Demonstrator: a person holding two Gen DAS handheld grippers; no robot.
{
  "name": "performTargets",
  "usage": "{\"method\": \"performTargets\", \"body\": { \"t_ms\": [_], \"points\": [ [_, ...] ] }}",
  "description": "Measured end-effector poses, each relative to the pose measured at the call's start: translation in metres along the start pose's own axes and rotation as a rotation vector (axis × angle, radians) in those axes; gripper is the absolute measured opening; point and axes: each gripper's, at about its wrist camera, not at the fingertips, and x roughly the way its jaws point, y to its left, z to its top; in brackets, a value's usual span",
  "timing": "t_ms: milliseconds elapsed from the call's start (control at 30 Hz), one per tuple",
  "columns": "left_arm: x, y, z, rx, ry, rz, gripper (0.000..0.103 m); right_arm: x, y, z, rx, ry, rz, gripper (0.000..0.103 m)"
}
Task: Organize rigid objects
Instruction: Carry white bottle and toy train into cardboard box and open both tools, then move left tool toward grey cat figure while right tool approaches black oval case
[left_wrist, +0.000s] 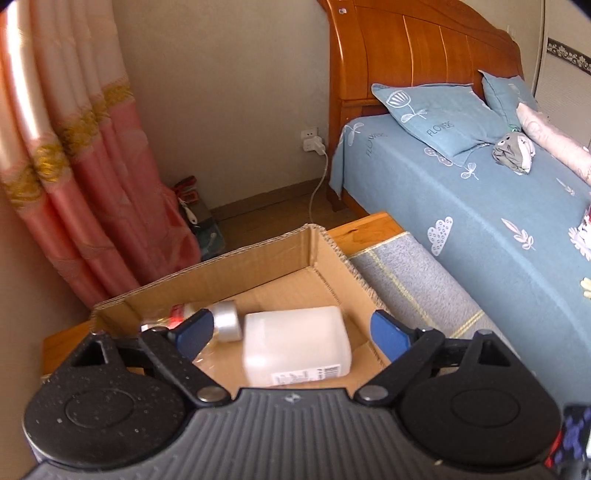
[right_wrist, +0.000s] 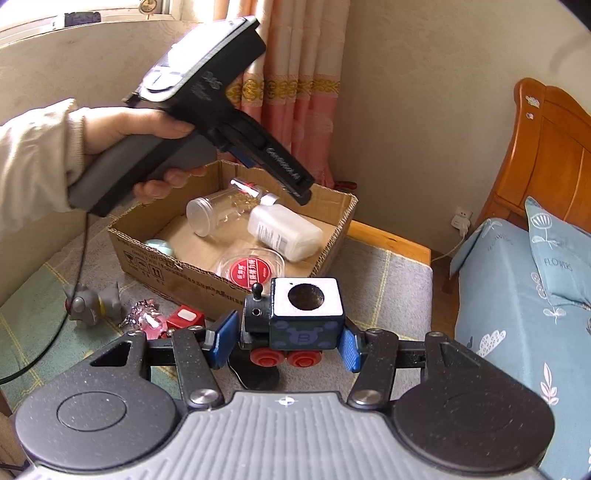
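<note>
An open cardboard box (right_wrist: 184, 260) (left_wrist: 266, 258) sits on a grey mat. Inside lie a white plastic bottle (left_wrist: 295, 345) (right_wrist: 284, 230), a clear jar with a silver lid (right_wrist: 207, 216) (left_wrist: 225, 321), a round clear dish with a red label (right_wrist: 251, 267) and a pale green item (right_wrist: 159, 247). My left gripper (left_wrist: 291, 332) (right_wrist: 295, 184) is open and empty, above the box over the bottle. My right gripper (right_wrist: 284, 341) has its blue pads on both sides of a dark toy train (right_wrist: 295, 319) with red wheels and a white top, held above the mat in front of the box.
On the mat left of the train lie a grey toy animal (right_wrist: 90, 304), a pink crystal trinket (right_wrist: 146, 317) and a small red block (right_wrist: 184, 319). A bed (left_wrist: 480, 206) with blue sheets stands to the right. A pink curtain (left_wrist: 74, 166) hangs behind the box.
</note>
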Motion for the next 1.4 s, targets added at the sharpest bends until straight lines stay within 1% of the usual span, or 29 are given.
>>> {"method": "performTargets", "body": {
  "t_ms": [67, 133, 233, 267, 367, 433, 500, 633, 733, 833, 933, 1000, 1033, 1067, 1167, 1267, 1400],
  "points": [
    [-0.012, 0.002, -0.004, 0.002, -0.009, 0.010, 0.095, 0.002, 0.002, 0.003, -0.008, -0.002, 0.012, 0.061],
    [-0.026, 0.005, -0.011, 0.006, -0.019, 0.018, 0.095, 0.004, 0.004, 0.007, -0.018, -0.004, 0.018, 0.061],
    [-0.047, 0.008, -0.023, 0.004, -0.030, 0.052, 0.095, 0.008, 0.007, 0.013, -0.031, -0.006, 0.025, 0.061],
    [-0.054, 0.010, -0.028, -0.002, -0.037, 0.062, 0.095, 0.010, 0.008, 0.015, -0.034, -0.007, 0.031, 0.061],
    [-0.077, 0.016, -0.048, -0.025, -0.089, 0.085, 0.096, 0.014, 0.013, 0.023, -0.045, -0.013, 0.047, 0.061],
    [-0.092, 0.021, -0.065, -0.054, -0.107, 0.099, 0.096, 0.018, 0.017, 0.029, -0.058, -0.018, 0.055, 0.061],
    [-0.106, 0.025, -0.083, -0.076, -0.120, 0.136, 0.097, 0.025, 0.020, 0.036, -0.063, -0.016, 0.065, 0.061],
    [-0.127, 0.030, -0.119, -0.088, -0.137, 0.270, 0.097, 0.041, 0.028, 0.050, -0.072, -0.006, 0.091, 0.061],
    [-0.139, 0.034, -0.141, -0.106, -0.140, 0.347, 0.097, 0.052, 0.038, 0.061, -0.088, 0.002, 0.110, 0.061],
    [-0.147, 0.039, -0.160, -0.139, -0.137, 0.393, 0.097, 0.064, 0.051, 0.073, -0.108, 0.010, 0.129, 0.061],
    [-0.151, 0.042, -0.175, -0.162, -0.122, 0.388, 0.097, 0.078, 0.063, 0.086, -0.129, 0.025, 0.132, 0.063],
    [-0.151, 0.045, -0.182, -0.179, -0.114, 0.372, 0.097, 0.087, 0.071, 0.093, -0.130, 0.031, 0.120, 0.075],
    [-0.150, 0.047, -0.184, -0.186, -0.109, 0.365, 0.097, 0.090, 0.074, 0.095, -0.129, 0.035, 0.115, 0.089],
    [-0.148, 0.048, -0.185, -0.196, -0.102, 0.363, 0.097, 0.091, 0.075, 0.096, -0.127, 0.033, 0.114, 0.097],
    [-0.146, 0.049, -0.191, -0.197, -0.089, 0.354, 0.097, 0.088, 0.077, 0.092, -0.114, 0.019, 0.108, 0.103],
    [-0.143, 0.048, -0.191, -0.187, -0.086, 0.340, 0.097, 0.081, 0.074, 0.082, -0.097, 0.022, 0.098, 0.103],
    [-0.137, 0.045, -0.193, -0.185, -0.081, 0.317, 0.097, 0.069, 0.065, 0.064, -0.045, 0.035, 0.047, 0.103]
  ]
}}
